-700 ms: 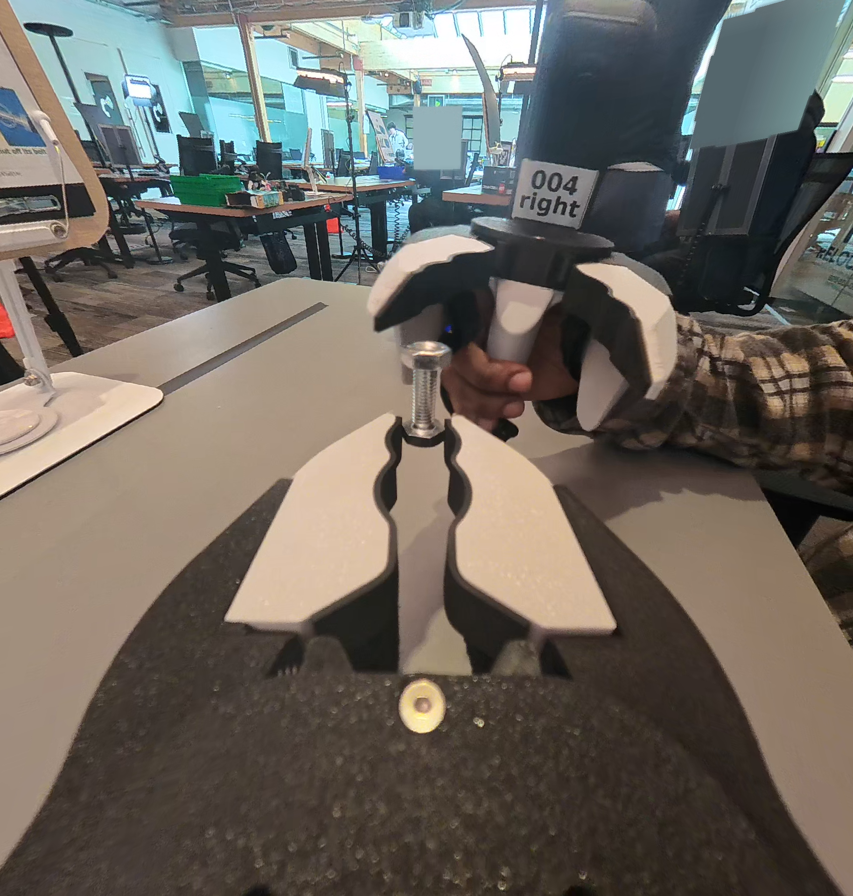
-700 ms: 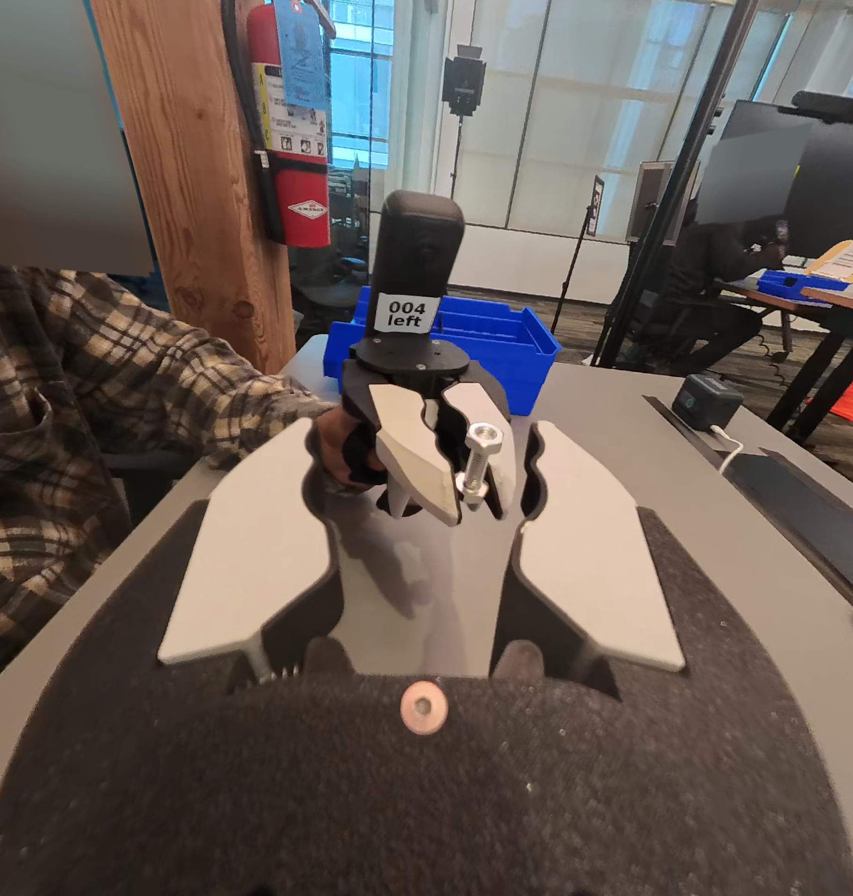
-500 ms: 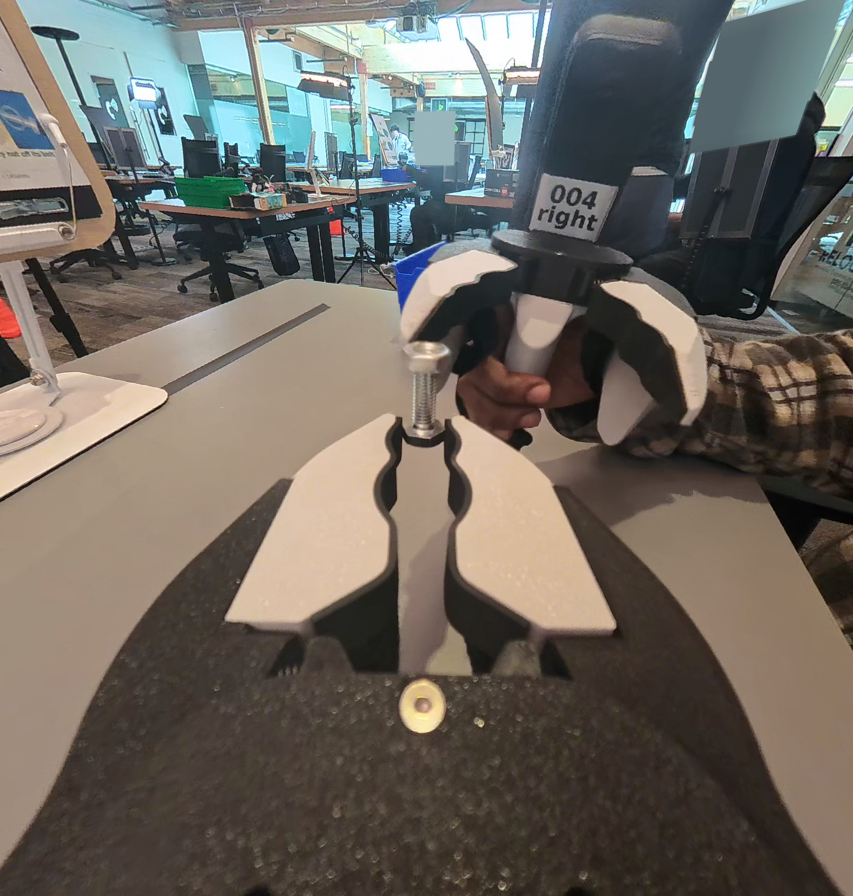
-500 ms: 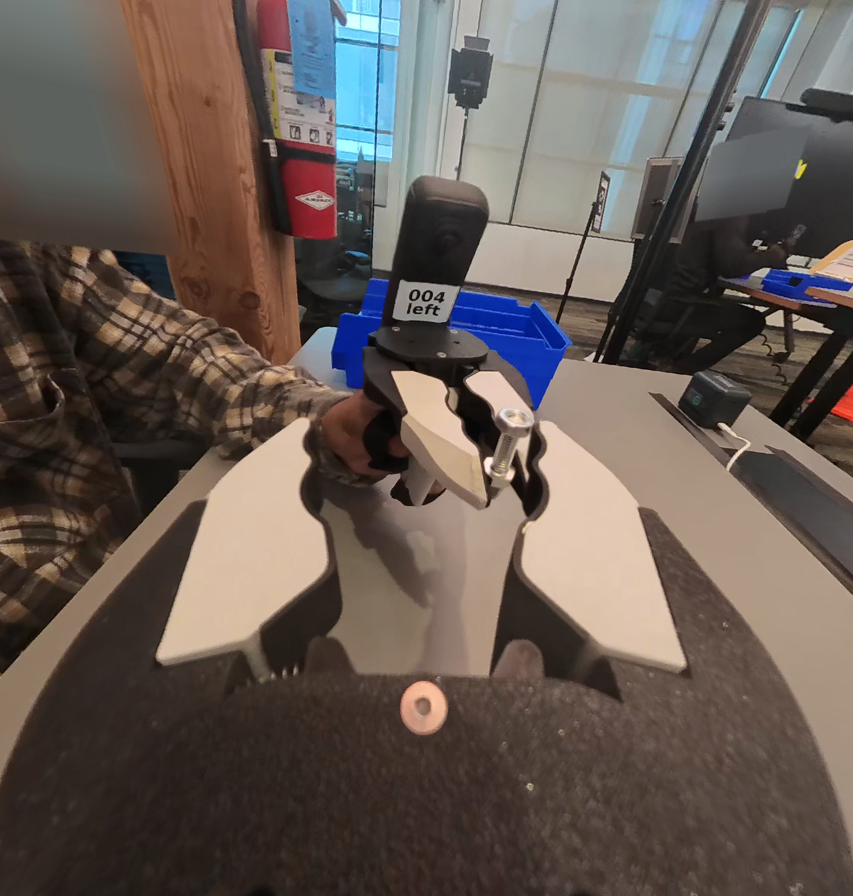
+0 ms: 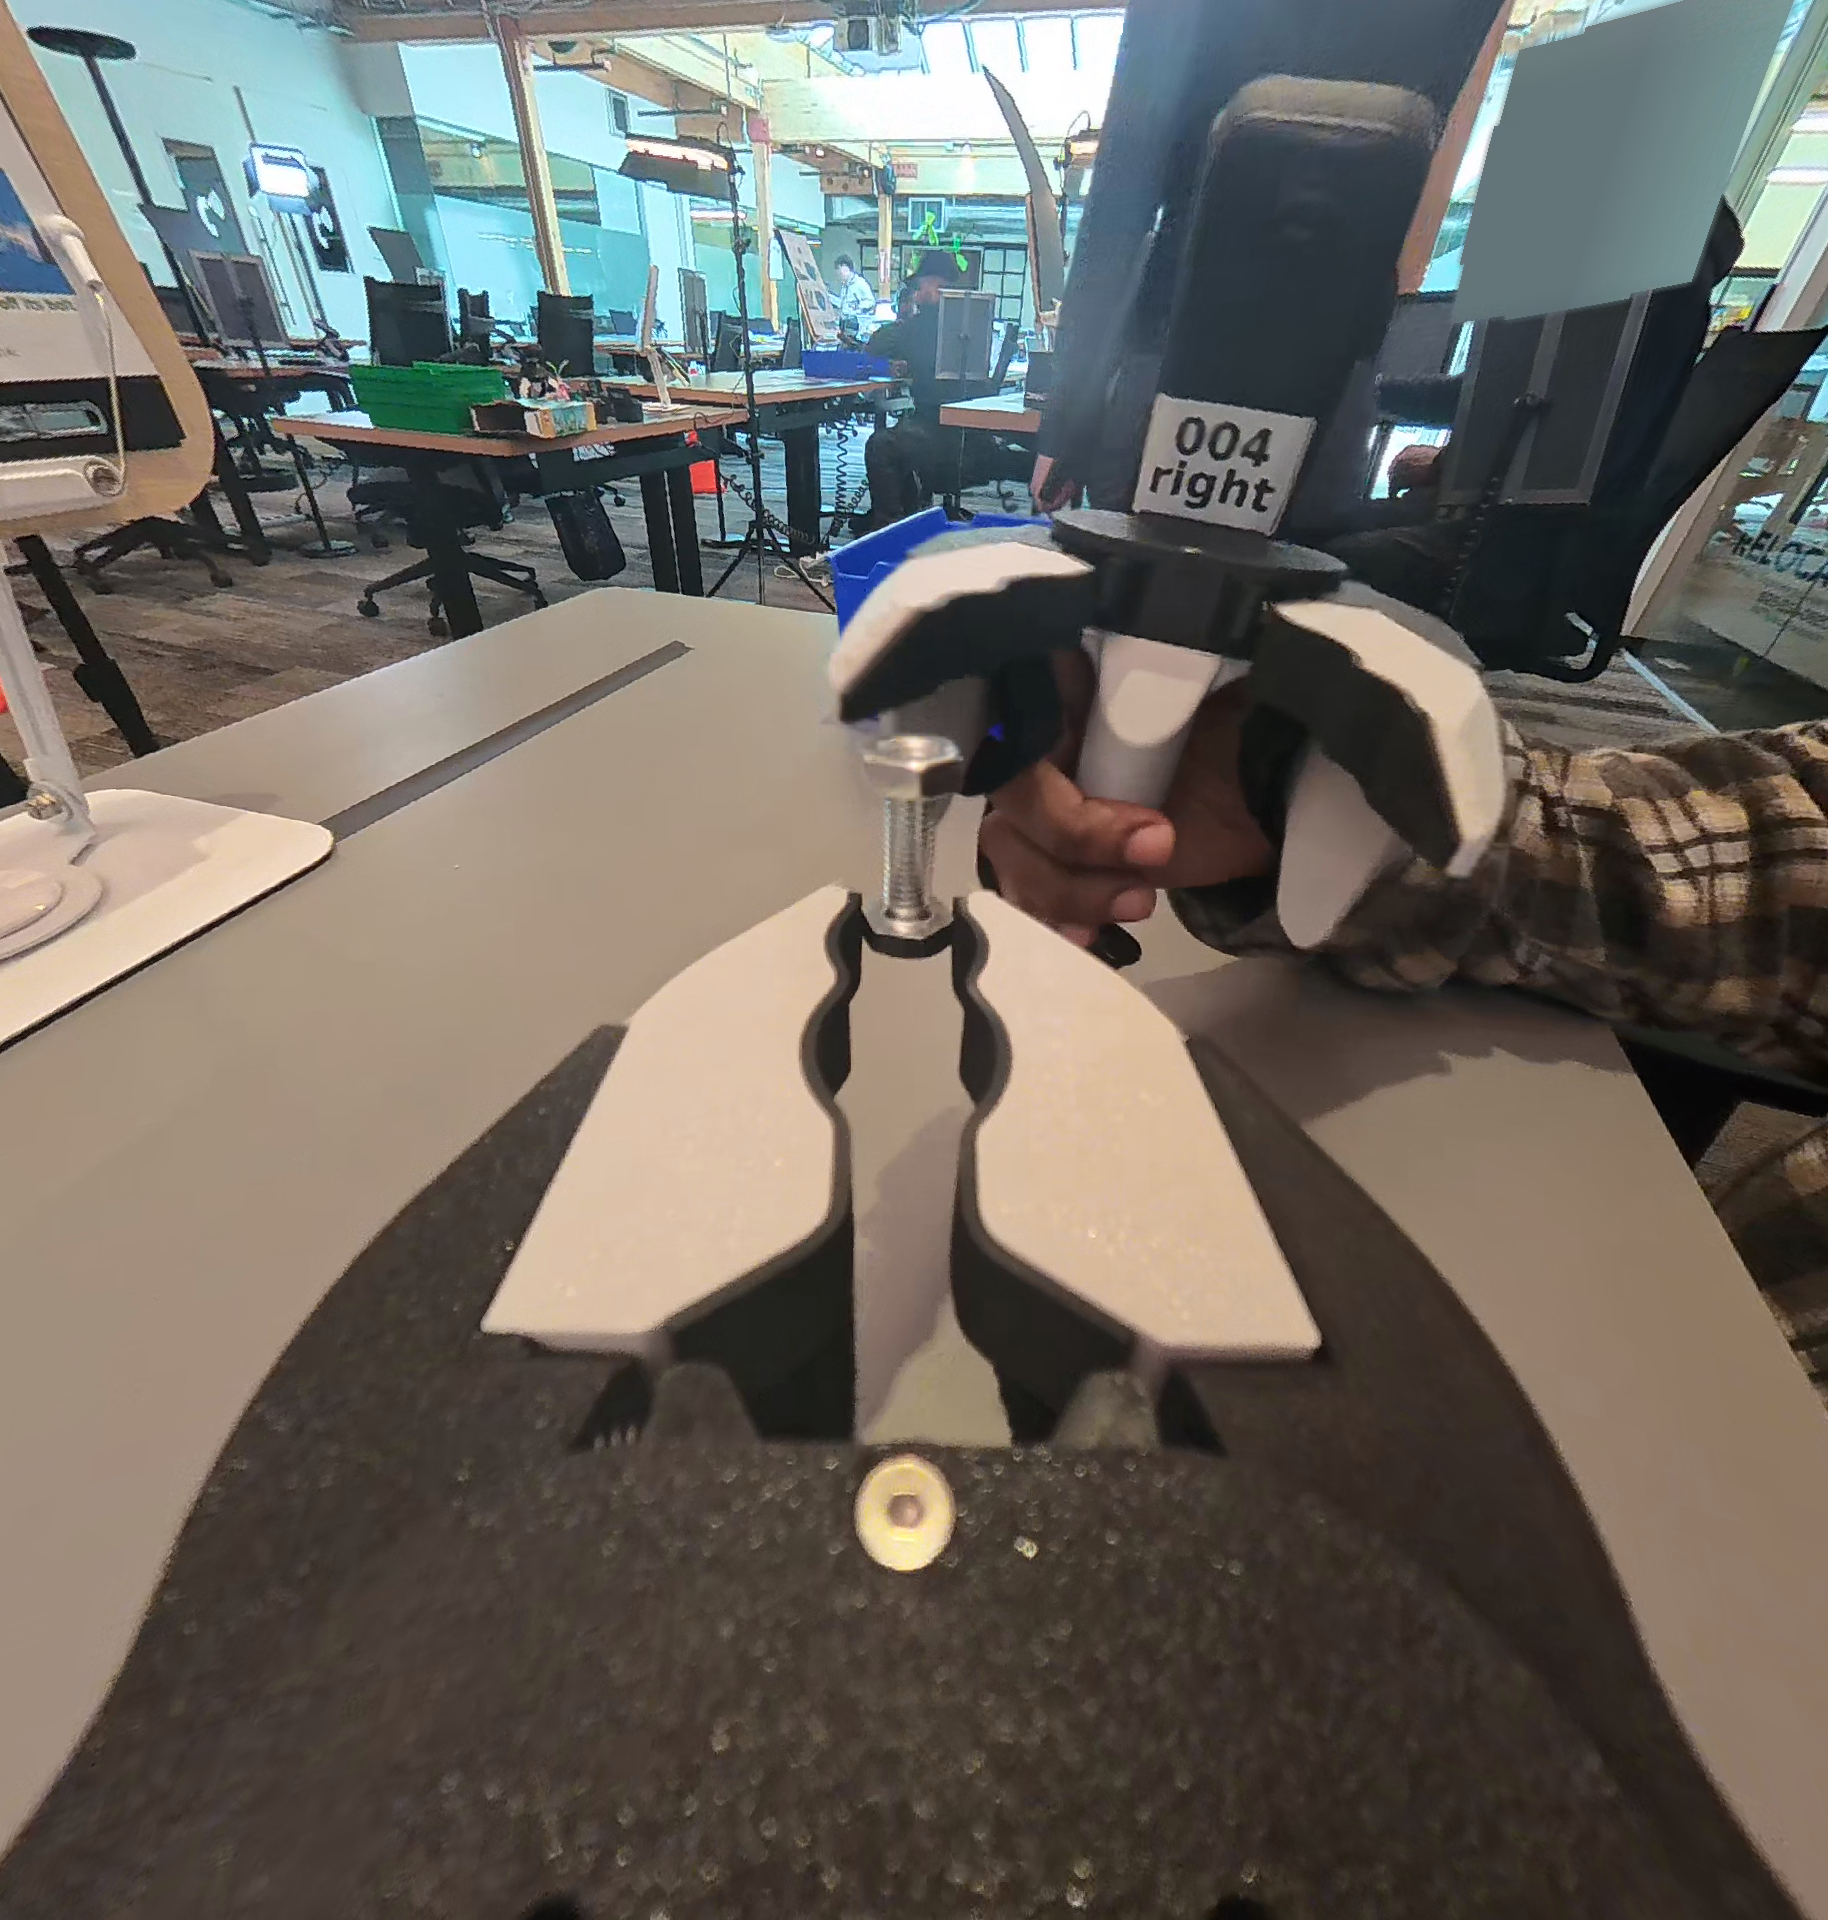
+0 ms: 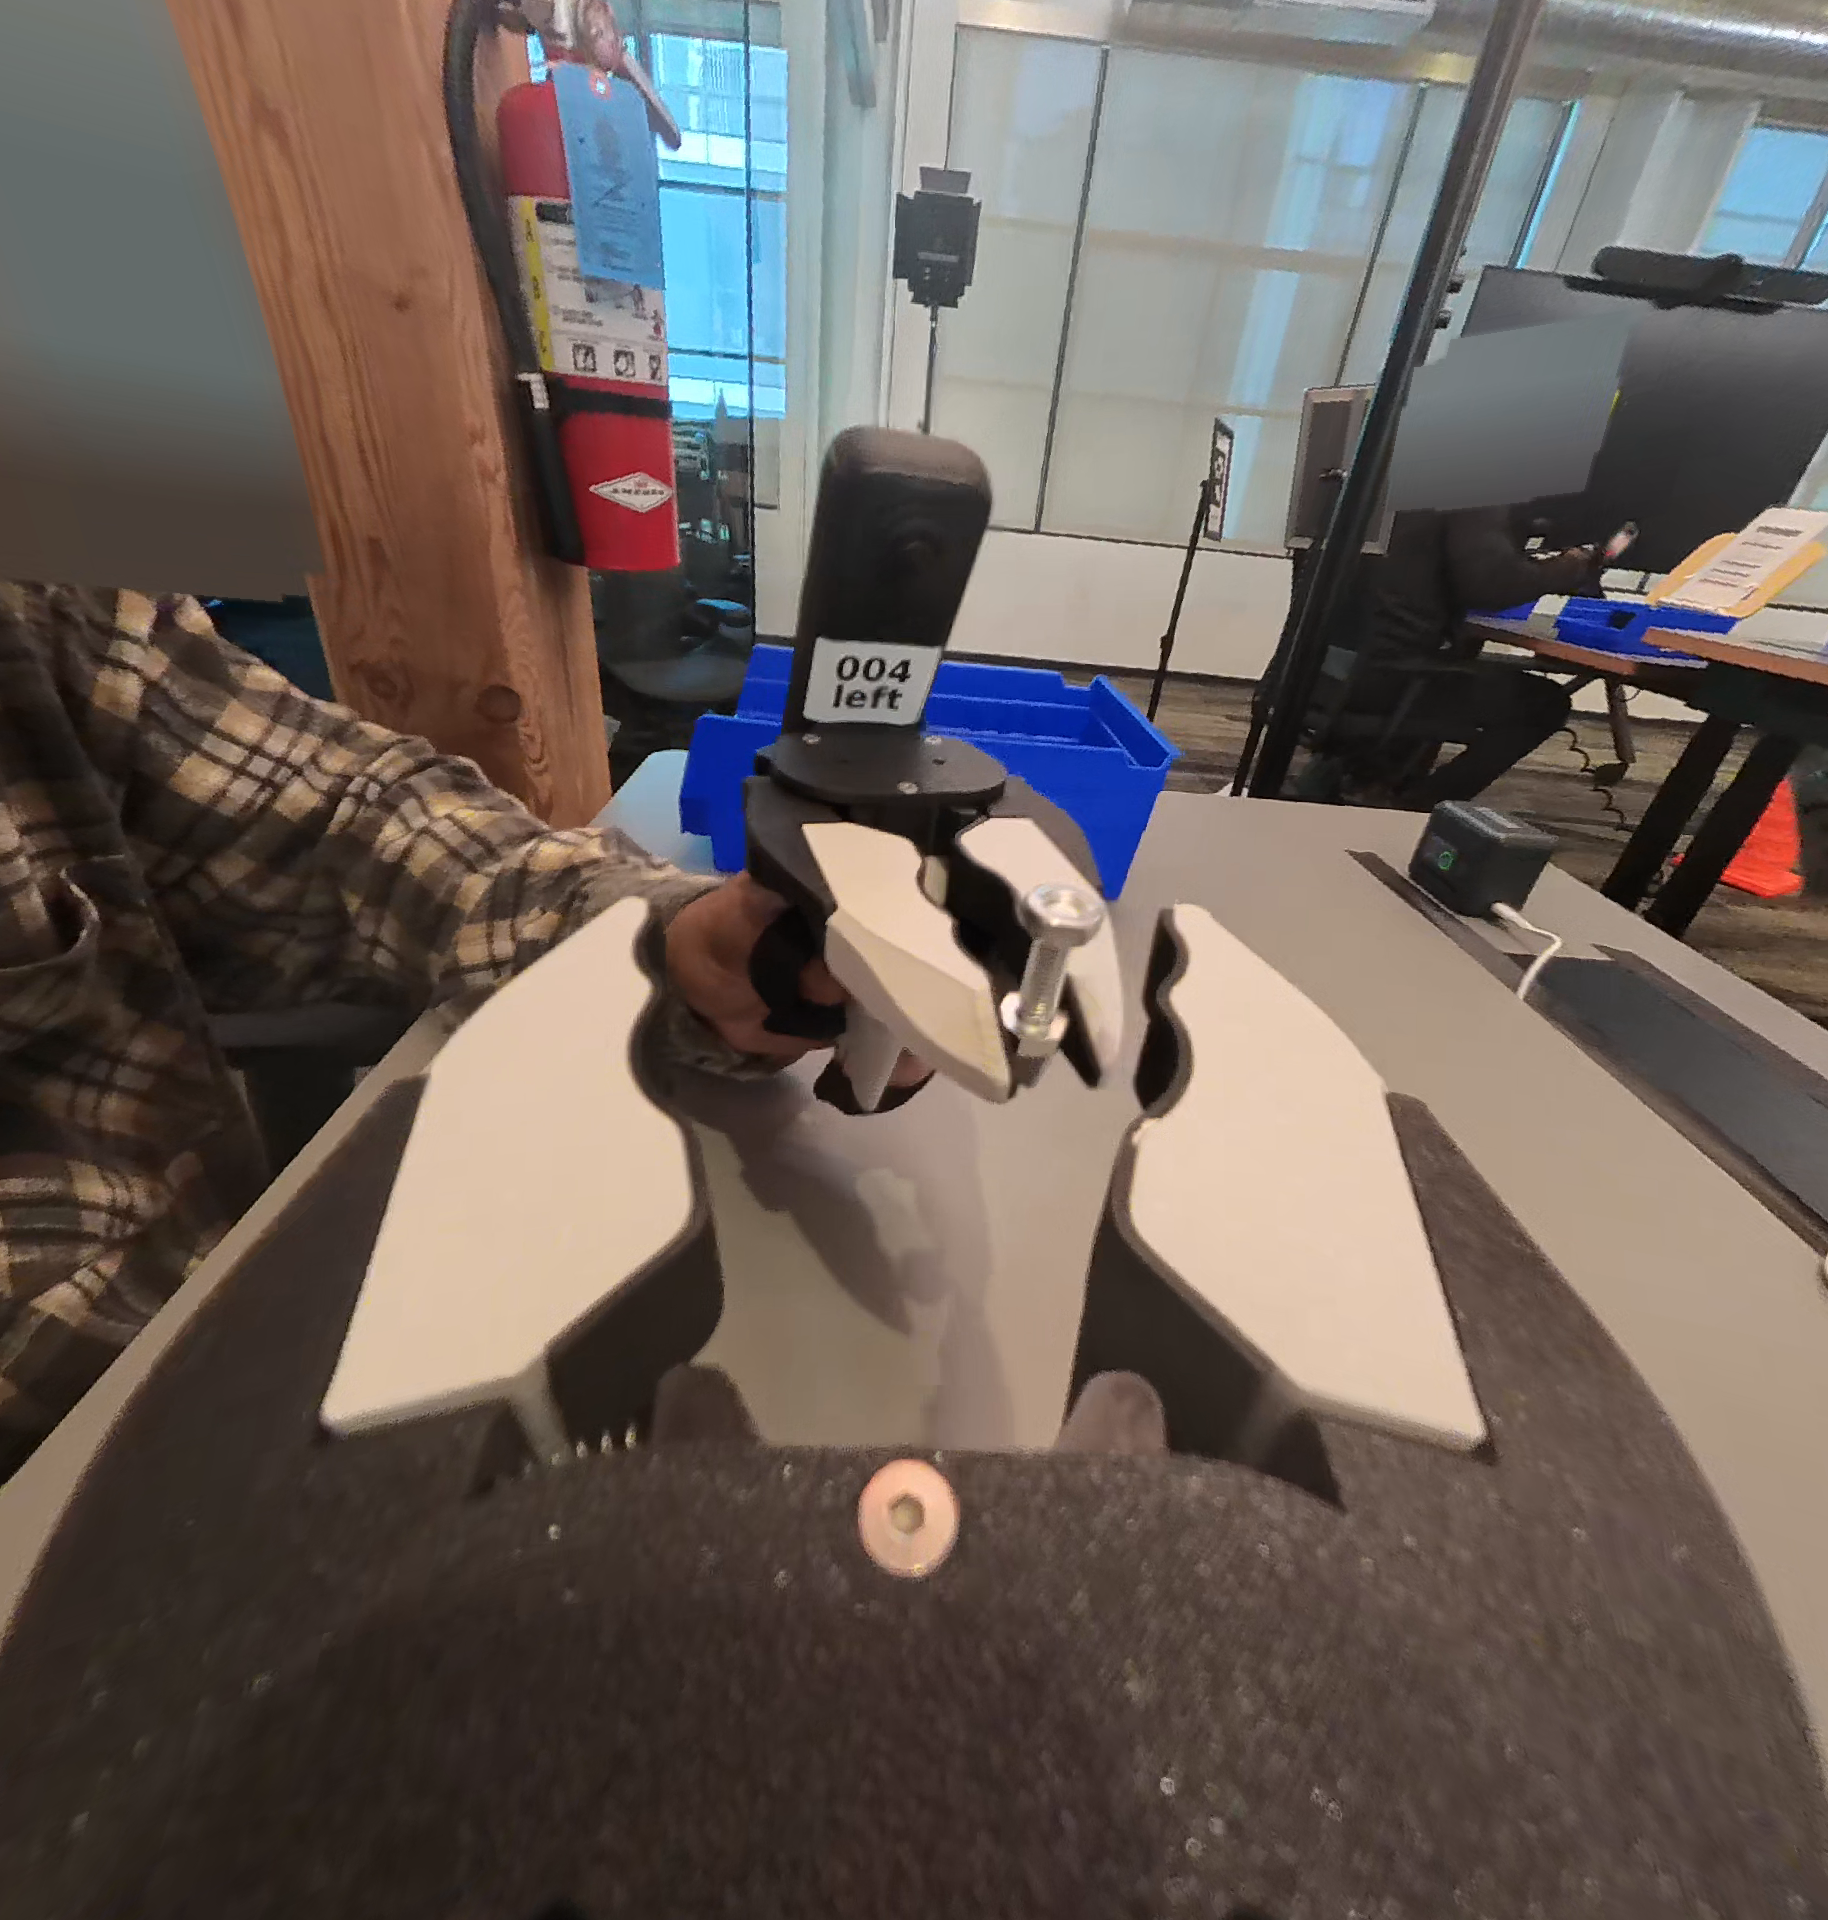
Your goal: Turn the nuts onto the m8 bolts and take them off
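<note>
Spanning both views, one grey table point(image 5: 474, 1039) carries one blue bin point(image 6: 1055, 748). Two grippers face each other above it: the right gripper point(image 6: 905, 997), jaws spread wide and holding nothing, has risen and swung right; the left gripper point(image 5: 908, 920) stays level, pinching one nut point(image 5: 910, 920) threaded on one upright bolt point(image 5: 910, 821).

The left gripper point(image 5: 908, 925) holds the nut point(image 5: 912, 921) between its fingertips, above the table point(image 5: 370, 1018). The bolt point(image 5: 910, 831) stands upright in the nut, head uppermost. The right gripper point(image 6: 902, 997) faces the left one, spread wide; one fingertip sits just above the bolt head. A bin point(image 6: 1086, 769) lies behind, on the table's far edge.
</note>
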Action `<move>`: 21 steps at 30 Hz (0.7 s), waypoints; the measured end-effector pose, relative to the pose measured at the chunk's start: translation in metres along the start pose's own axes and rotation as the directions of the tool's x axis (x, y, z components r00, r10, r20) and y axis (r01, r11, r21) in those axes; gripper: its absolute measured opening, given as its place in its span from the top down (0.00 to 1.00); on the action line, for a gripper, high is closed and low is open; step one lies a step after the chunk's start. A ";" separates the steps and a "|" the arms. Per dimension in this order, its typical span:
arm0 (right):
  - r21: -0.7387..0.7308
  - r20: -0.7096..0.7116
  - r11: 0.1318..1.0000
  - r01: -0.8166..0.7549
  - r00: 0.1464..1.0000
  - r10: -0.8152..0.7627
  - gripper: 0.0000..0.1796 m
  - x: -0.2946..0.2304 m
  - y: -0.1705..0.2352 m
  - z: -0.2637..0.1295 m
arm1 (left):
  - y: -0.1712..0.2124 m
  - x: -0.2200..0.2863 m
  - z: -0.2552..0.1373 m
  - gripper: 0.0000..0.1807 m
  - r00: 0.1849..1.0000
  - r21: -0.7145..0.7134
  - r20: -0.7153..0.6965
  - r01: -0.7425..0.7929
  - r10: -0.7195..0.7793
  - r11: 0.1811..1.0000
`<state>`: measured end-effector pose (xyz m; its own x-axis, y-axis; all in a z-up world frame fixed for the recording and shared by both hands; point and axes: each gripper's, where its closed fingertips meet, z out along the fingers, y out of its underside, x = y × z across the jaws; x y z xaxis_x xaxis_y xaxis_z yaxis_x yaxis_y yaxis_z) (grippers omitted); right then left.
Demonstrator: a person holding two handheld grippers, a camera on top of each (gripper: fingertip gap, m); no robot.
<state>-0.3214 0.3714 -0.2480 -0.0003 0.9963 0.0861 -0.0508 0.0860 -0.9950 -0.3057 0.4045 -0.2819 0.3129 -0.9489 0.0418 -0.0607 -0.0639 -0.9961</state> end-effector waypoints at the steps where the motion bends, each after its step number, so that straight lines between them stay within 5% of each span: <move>1: 0.009 0.004 1.000 -0.007 1.000 0.007 0.51 0.001 -0.002 0.002 | 0.000 0.001 0.001 0.91 1.000 -0.002 -0.002 -0.001 0.001 1.000; 21: -0.032 0.002 0.999 0.018 1.000 -0.018 0.49 -0.014 0.004 0.001 | -0.001 0.000 -0.001 0.91 1.000 0.002 0.000 -0.002 0.002 1.000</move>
<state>-0.3229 0.3574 -0.2532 -0.0014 0.9946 0.1037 -0.0190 0.1037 -0.9944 -0.3063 0.4047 -0.2805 0.3131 -0.9489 0.0399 -0.0590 -0.0613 -0.9964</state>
